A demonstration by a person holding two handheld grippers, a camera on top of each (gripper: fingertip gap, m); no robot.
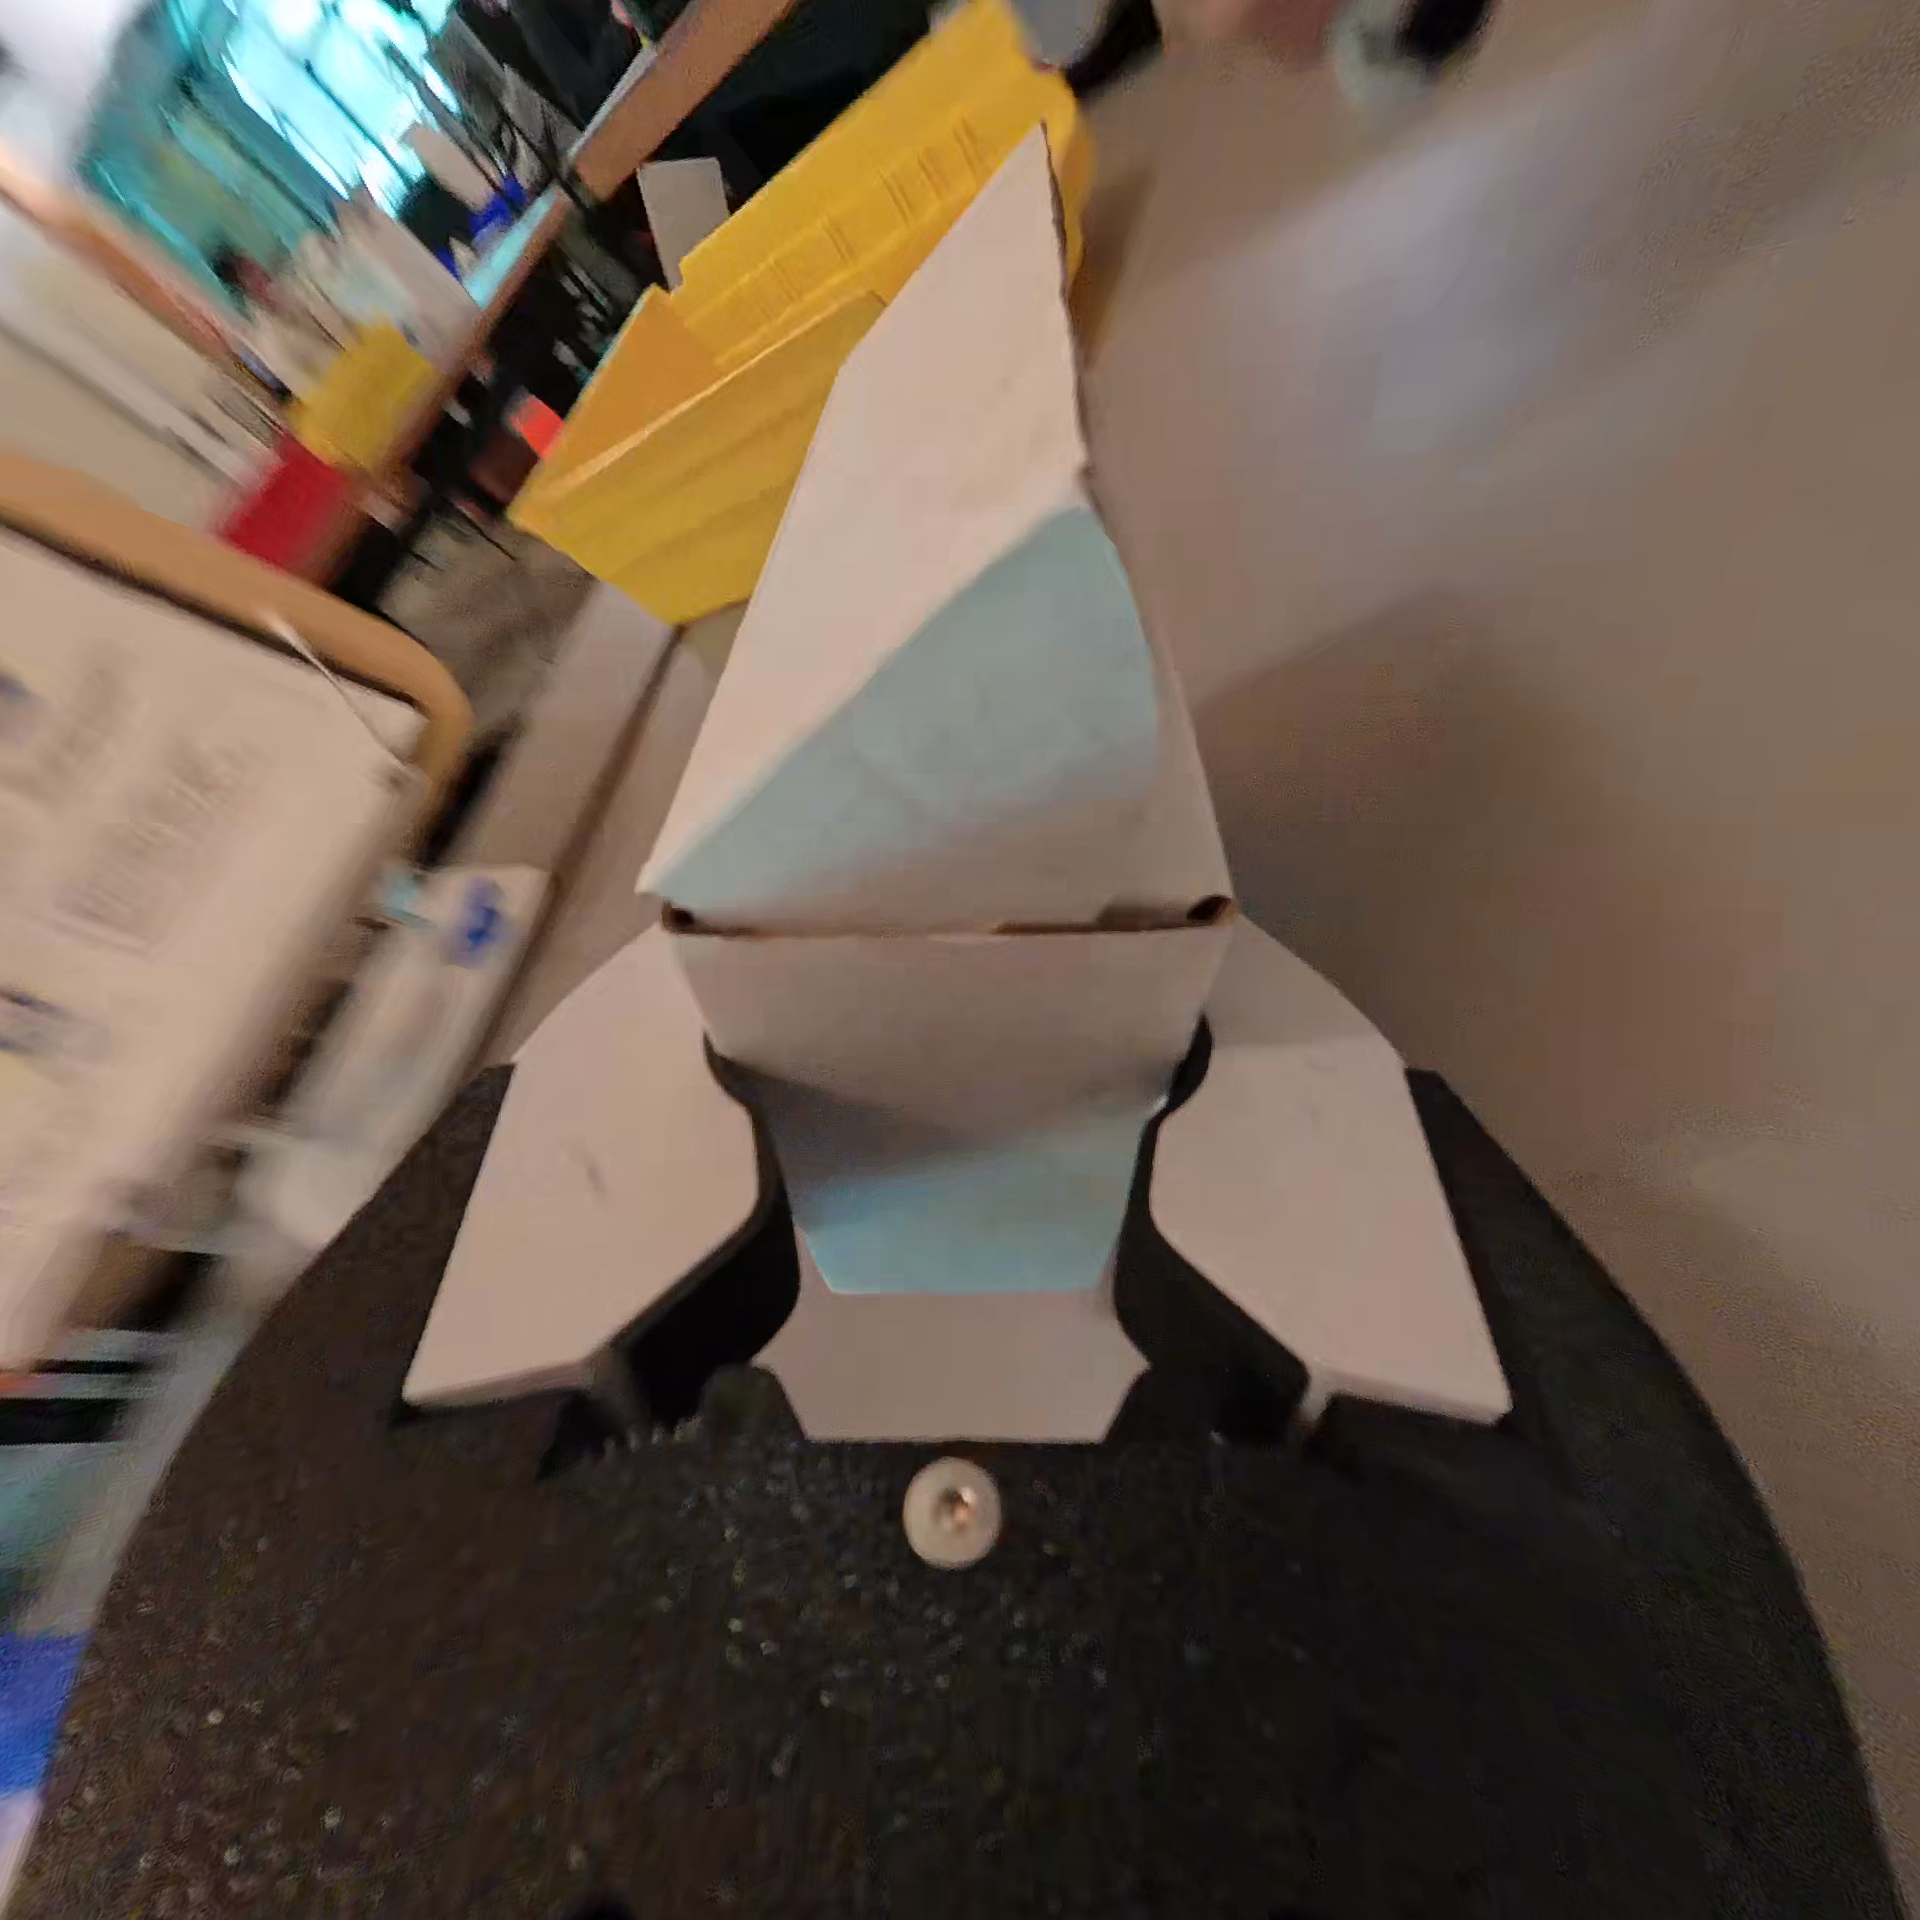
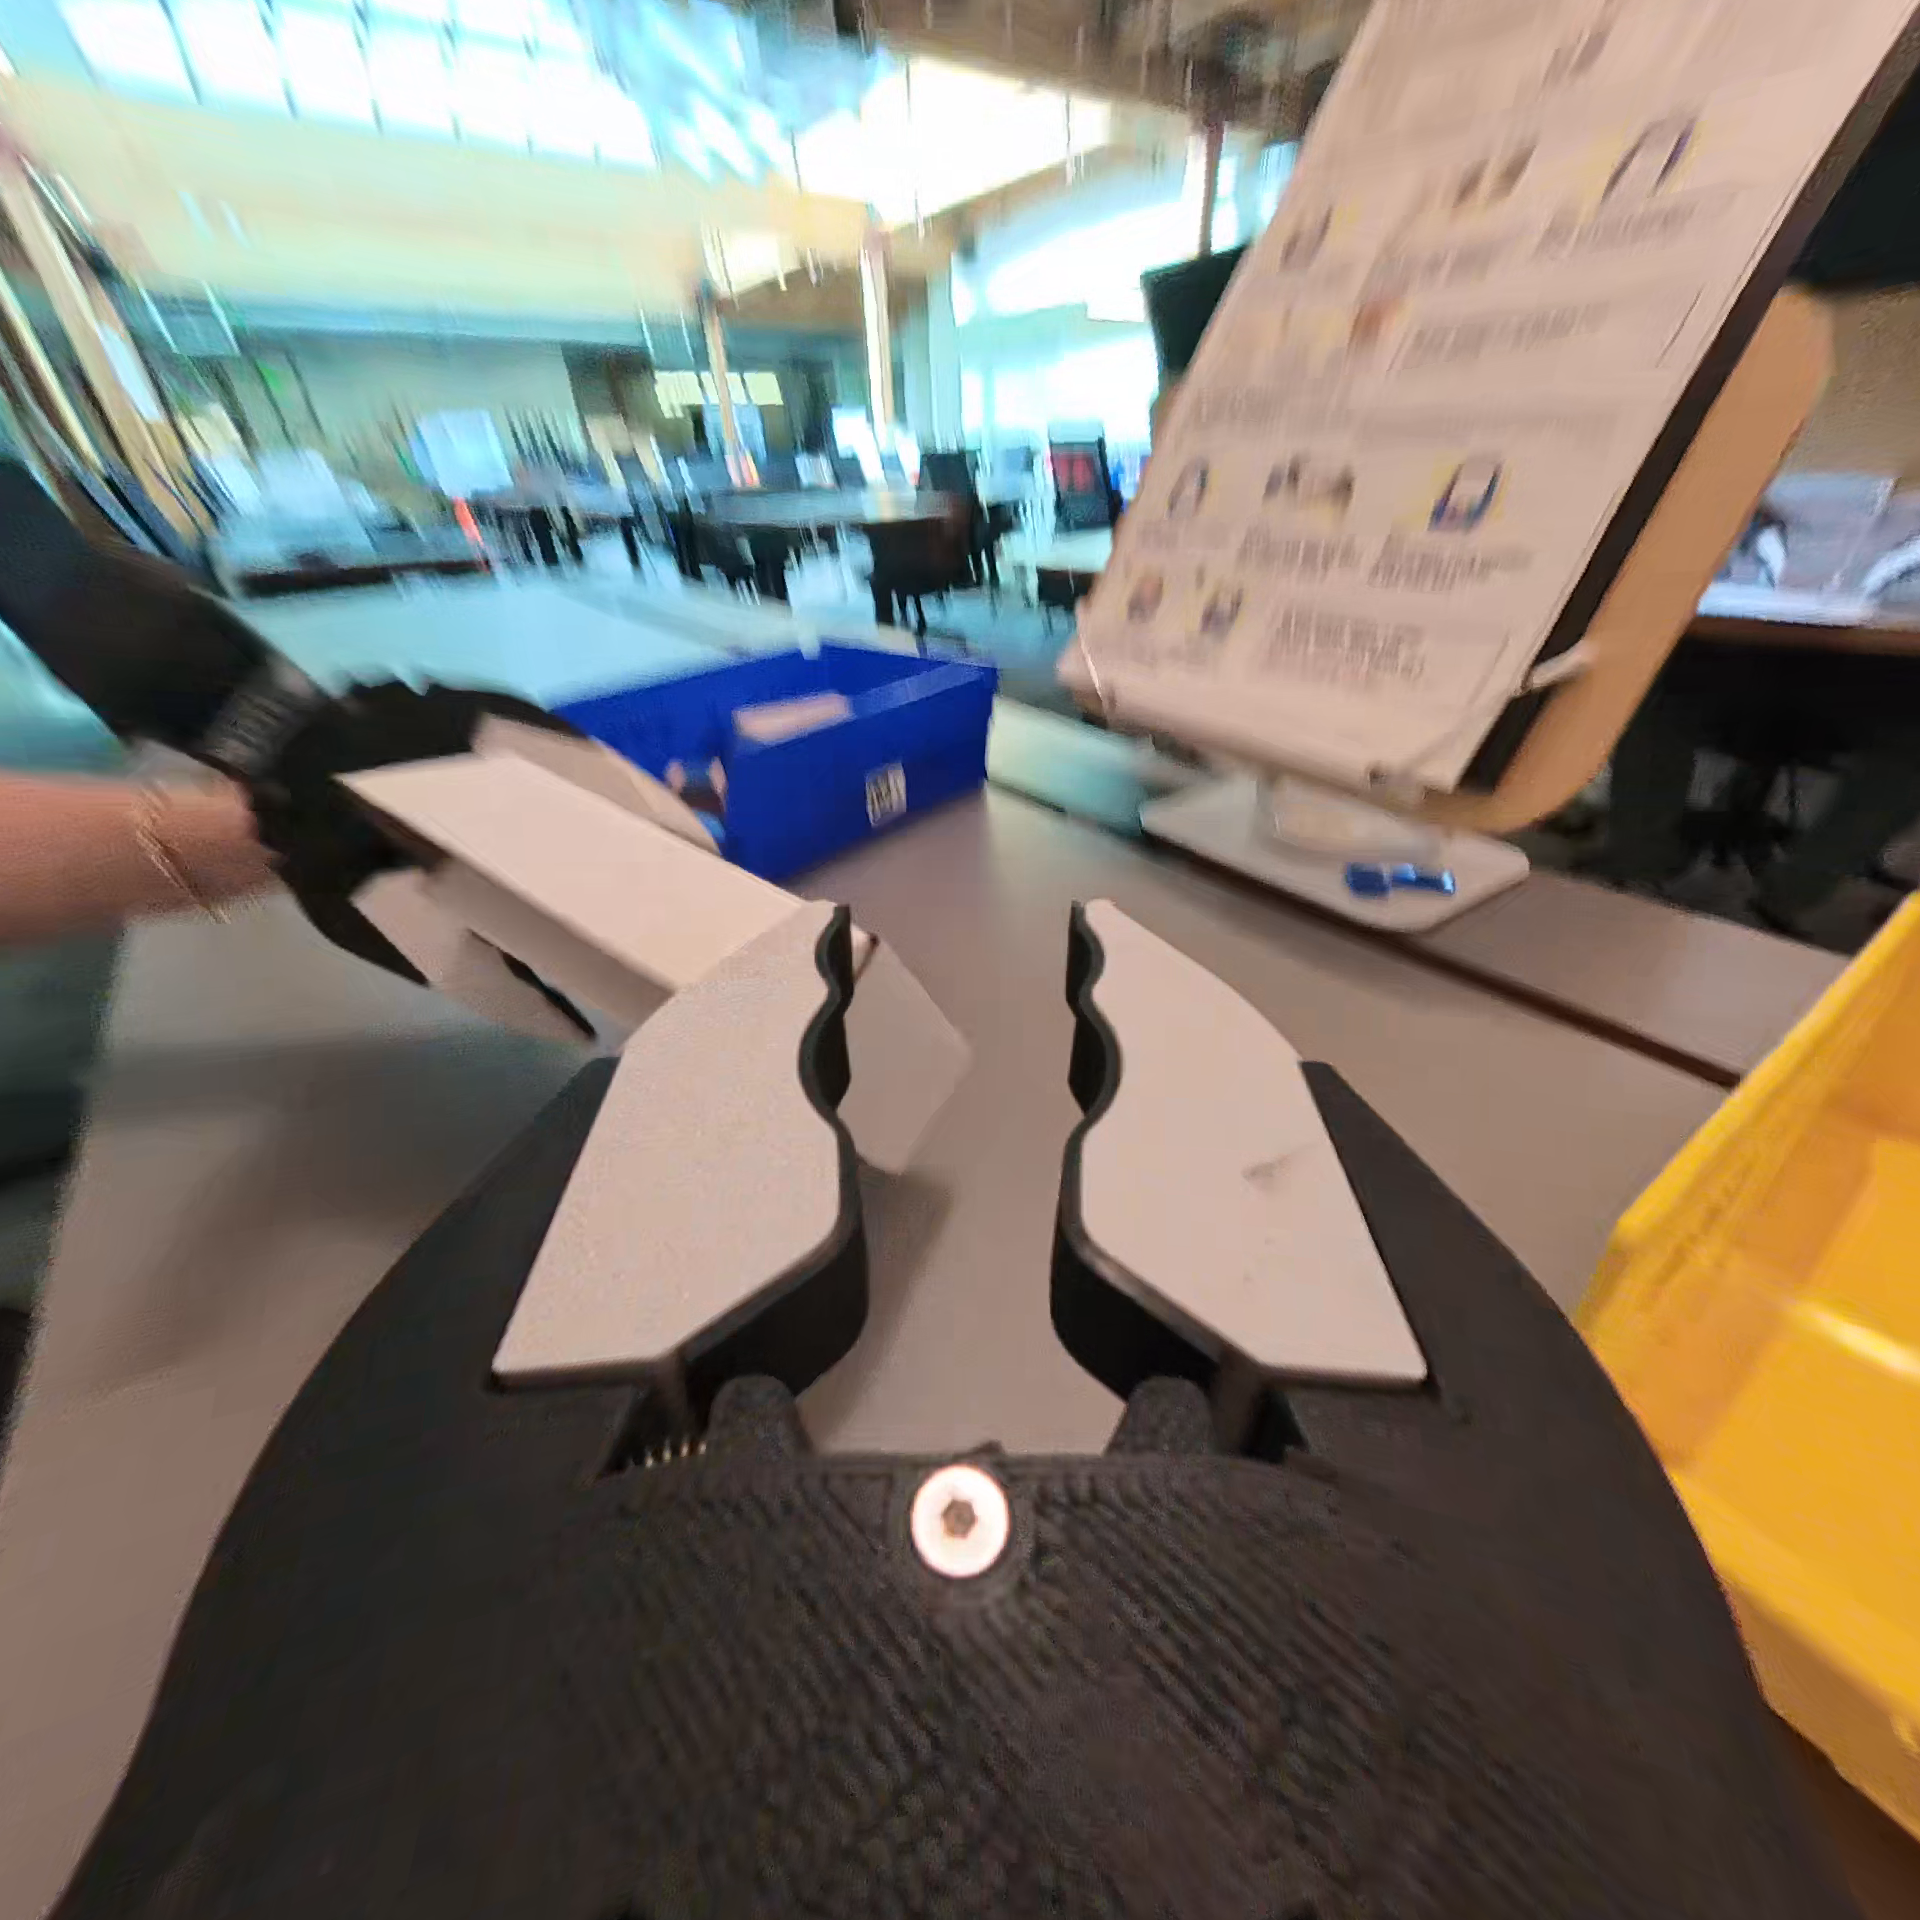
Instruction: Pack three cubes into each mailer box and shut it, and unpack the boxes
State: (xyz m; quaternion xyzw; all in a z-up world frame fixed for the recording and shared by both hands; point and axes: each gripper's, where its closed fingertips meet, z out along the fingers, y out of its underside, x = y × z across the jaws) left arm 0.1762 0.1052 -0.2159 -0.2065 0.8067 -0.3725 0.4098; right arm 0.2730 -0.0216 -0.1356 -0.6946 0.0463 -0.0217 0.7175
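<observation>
Your left gripper (image 1: 951,997) has its jaws clamped on the near end of a white mailer box (image 1: 935,665), which juts away from you, tilted, above the grey tabletop (image 1: 1507,727). The box's lid and body meet along a narrow seam just beyond the fingertips. In the right wrist view, your right gripper (image 2: 961,935) hovers over the tabletop with its jaws apart and nothing between them; the box's far corner lies just behind its left finger (image 2: 707,1122). To the near right sits a yellow bin (image 2: 1766,1403). Farther back stand a blue bin (image 2: 873,758) at centre and a printed sign on a stand (image 2: 1403,436) at right. Whether cubes are inside the box cannot be told.
</observation>
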